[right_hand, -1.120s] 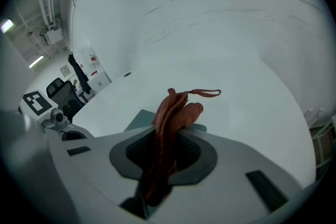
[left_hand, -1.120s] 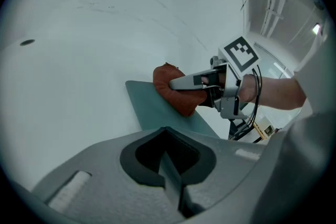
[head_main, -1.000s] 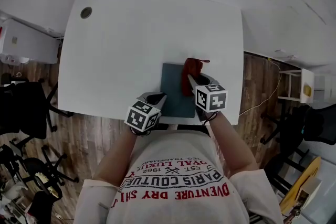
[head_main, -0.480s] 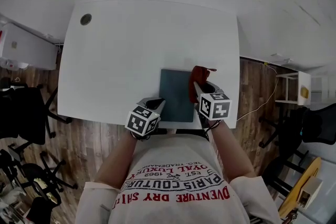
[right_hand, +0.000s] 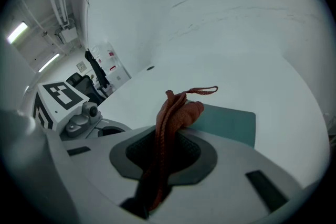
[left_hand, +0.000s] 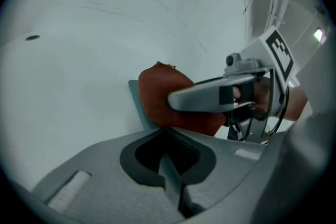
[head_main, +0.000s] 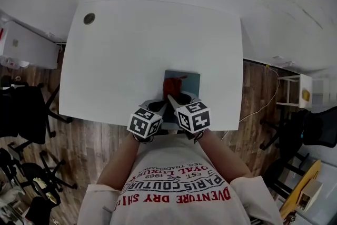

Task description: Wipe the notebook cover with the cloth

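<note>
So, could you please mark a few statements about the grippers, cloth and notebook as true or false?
1. The right gripper is shut on the cloth. True.
2. The left gripper grips the cloth too. False: its jaws are together with nothing between them.
3. The notebook lies at the far edge of the table. False: it lies by the near edge, close to the person.
4. The cloth rests over the notebook. True.
</note>
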`<state>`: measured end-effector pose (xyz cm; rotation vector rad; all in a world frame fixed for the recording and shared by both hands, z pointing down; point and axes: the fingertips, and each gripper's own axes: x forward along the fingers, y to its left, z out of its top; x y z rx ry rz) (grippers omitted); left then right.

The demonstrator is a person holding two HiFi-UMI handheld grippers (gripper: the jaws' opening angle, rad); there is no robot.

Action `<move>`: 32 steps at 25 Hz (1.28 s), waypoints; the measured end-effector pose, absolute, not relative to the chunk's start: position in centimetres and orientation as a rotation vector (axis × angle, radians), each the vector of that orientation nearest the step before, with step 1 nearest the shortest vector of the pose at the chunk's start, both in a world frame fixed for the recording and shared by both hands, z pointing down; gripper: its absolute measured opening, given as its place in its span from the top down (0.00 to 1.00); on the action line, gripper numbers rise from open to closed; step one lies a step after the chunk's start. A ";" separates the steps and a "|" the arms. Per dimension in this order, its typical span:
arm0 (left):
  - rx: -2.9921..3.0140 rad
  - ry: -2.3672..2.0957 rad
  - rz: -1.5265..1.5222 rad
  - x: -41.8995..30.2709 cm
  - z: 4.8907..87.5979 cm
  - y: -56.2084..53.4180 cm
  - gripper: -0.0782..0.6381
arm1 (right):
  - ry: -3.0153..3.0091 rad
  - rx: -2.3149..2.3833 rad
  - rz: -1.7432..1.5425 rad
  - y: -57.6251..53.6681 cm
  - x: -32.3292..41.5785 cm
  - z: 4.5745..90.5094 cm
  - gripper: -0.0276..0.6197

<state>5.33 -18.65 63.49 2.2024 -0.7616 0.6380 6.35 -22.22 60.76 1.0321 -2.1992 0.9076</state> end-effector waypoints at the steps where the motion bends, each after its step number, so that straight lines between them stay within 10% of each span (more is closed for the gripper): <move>1: 2.195 -0.764 0.630 5.2 63.5 -18.7 0.88 | -2.197 1.020 0.896 -22.2 5.9 61.0 0.83; 32: 2.137 -0.763 0.621 4.9 63.7 -18.9 0.88 | -2.052 1.222 1.042 -20.7 17.0 63.3 0.84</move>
